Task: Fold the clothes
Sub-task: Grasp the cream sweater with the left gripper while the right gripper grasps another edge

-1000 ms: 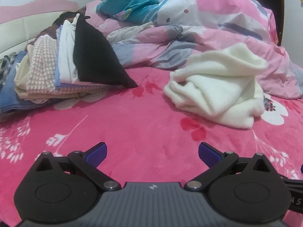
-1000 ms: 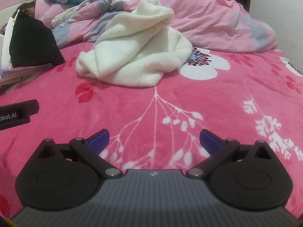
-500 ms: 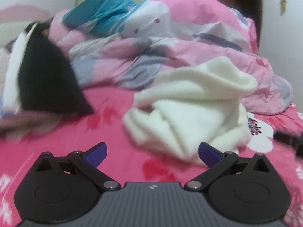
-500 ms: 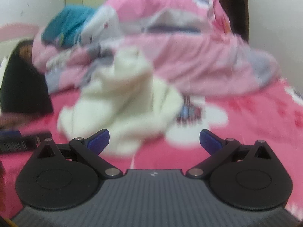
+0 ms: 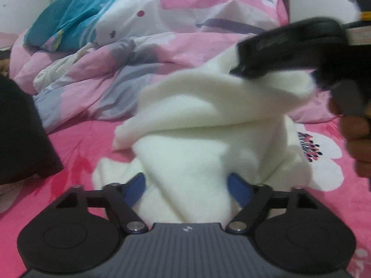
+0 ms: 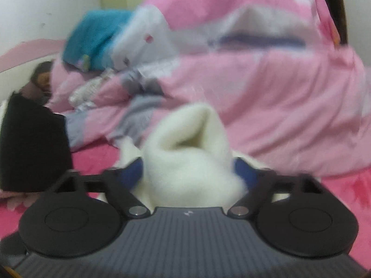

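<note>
Two tools, both at the white fleece garment on the bed. Left tool: blue pads approx. half apart, a fold of white fabric lying between them & reaching back to the tool body; pads not pressed together, so no firm grip seen, cloth just sits in the gap. Right tool in its own view: blue pads either side of a raised hump of the same garment, fabric filling the gap & touching or nearly touching both pads; whether it's actually clamped, can't tell, pic is blurred.

Garment sits crumpled mid-bed on the pink floral bedsheet, upper part lifted into a peak. In left view the right tool comes in from upper right, its black nose on that peak; a hand at the right edge holds it.

Left of garment: black folded garment at frame edge, resting on the sheet, apart from the white one. Also seen in right view.

Further back: pink/grey/white duvet heaped across the bed, just behind the white garment. Teal cloth on top of the duvet, far left. White wall behind.
</note>
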The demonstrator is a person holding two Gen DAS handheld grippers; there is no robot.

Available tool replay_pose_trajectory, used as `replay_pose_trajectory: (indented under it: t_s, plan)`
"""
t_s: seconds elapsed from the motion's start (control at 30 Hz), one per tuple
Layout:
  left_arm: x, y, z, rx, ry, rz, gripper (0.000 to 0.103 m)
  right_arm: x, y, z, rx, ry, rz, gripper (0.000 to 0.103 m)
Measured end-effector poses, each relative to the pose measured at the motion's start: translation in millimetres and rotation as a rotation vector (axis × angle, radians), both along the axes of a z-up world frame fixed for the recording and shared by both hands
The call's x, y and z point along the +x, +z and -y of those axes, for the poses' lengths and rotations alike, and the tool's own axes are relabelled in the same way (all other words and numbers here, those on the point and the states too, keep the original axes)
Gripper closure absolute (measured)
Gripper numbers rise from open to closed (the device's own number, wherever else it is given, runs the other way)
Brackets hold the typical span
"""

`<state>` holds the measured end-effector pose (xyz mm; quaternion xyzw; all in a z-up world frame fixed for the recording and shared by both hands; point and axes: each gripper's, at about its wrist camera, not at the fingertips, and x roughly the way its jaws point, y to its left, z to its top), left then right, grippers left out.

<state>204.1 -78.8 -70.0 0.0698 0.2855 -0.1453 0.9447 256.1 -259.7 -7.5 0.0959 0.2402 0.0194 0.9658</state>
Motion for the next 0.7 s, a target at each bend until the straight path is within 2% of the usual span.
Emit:
replay_pose_trajectory:
  t_s: [0.1, 0.17, 0.23, 0.33, 0.43, 0.57, 0.7]
  plan:
    - [-2, 1, 6, 0.033, -0.015, 0.021, 0.043, 1, -6, 5, 0.033, -0.013, -0.013, 0.046]
    - [-4, 3, 7, 0.045, -0.011, 0.038, 0.063, -7, -4, 7, 0.045, -0.001, -0.006, 0.061]
    - [-5, 4, 6, 0.065, 0.003, 0.045, 0.081, -14, -1, 8, 0.059, 0.006, -0.008, 0.069]
    - [-8, 9, -4, 0.028, -0.013, 0.016, 0.087, -29, 4, 11, 0.096, 0.016, -0.004, 0.076]
    - [-21, 15, -9, 0.028, -0.041, 0.018, 0.092, -50, 12, 14, 0.144, 0.027, 0.009, 0.08]
    - [-50, 23, -14, 0.011, -0.087, 0.022, 0.093, -90, 22, 11, 0.186, 0.054, 0.034, 0.082]
    - [-93, 29, -26, -0.028, -0.129, 0.018, 0.093, -147, 32, 5, 0.231, 0.105, 0.058, 0.083]
